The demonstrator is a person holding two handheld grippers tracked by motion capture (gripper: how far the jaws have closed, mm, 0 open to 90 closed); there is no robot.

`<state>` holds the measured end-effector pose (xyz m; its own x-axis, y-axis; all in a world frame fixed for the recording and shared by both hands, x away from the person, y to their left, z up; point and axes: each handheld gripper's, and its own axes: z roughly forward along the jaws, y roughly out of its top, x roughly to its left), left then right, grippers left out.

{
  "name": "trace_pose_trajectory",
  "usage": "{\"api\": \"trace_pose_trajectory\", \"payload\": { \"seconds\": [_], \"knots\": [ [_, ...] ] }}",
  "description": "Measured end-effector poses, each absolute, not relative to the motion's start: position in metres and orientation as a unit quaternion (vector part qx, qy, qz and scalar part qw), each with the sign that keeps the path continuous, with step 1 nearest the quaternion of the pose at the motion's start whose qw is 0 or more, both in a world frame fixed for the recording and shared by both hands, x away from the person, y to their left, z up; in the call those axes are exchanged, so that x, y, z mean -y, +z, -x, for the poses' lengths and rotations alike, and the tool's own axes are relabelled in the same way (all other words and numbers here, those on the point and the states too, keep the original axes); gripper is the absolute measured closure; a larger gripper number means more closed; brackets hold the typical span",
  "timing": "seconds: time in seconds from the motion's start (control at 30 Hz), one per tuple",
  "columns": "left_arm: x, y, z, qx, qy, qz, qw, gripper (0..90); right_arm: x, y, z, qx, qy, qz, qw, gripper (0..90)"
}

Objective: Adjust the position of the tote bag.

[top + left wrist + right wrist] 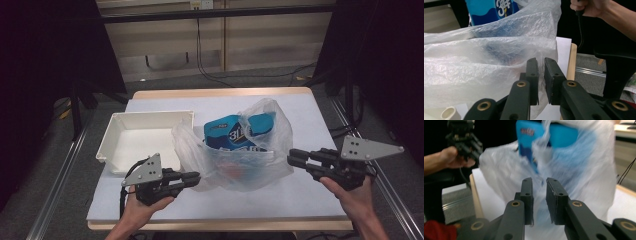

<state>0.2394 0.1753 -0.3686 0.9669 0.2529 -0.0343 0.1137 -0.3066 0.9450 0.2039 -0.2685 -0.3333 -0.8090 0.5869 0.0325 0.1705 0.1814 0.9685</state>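
A clear plastic bag (260, 170) stands open in the middle of the table with a blue printed pack (227, 135) upright inside it and something orange (231, 170) low in it. My left gripper (195, 176) lies at the bag's near left side, its jaws a narrow gap apart with nothing between them; the left gripper view shows its tips (541, 61) just short of the crinkled bag (486, 62). My right gripper (292, 156) points at the bag's right side, tips (539, 181) slightly parted and empty, the bag (586, 182) blurred beyond them.
A white rectangular tray (145, 135) sits left of the bag, close behind my left gripper. The table (310, 200) has a pale cover and a wooden edge. Metal rails run along both sides of the table. A white tube end (449, 112) lies by the left jaws.
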Motion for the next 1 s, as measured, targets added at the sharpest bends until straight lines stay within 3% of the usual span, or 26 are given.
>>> {"api": "trace_pose_trajectory", "payload": {
  "seconds": [0.33,0.47,0.83,1.0],
  "knots": [
    [-0.186,-0.367,-0.244,-0.134,0.063,-0.793,0.591,67.9,0.235,-0.311,-0.243,-0.764,0.576,-0.239,0.169,73.5],
    [-0.192,-0.364,-0.244,-0.138,0.068,-0.788,0.596,62.1,0.215,-0.309,-0.260,-0.776,0.564,-0.230,0.162,68.7],
    [-0.212,-0.350,-0.253,-0.165,0.091,-0.769,0.610,54.1,0.202,-0.310,-0.267,-0.785,0.553,-0.219,0.176,61.1],
    [-0.223,-0.353,-0.273,-0.210,0.096,-0.761,0.606,43.2,0.198,-0.318,-0.269,-0.800,0.534,-0.218,0.168,56.7]
  ]
}}
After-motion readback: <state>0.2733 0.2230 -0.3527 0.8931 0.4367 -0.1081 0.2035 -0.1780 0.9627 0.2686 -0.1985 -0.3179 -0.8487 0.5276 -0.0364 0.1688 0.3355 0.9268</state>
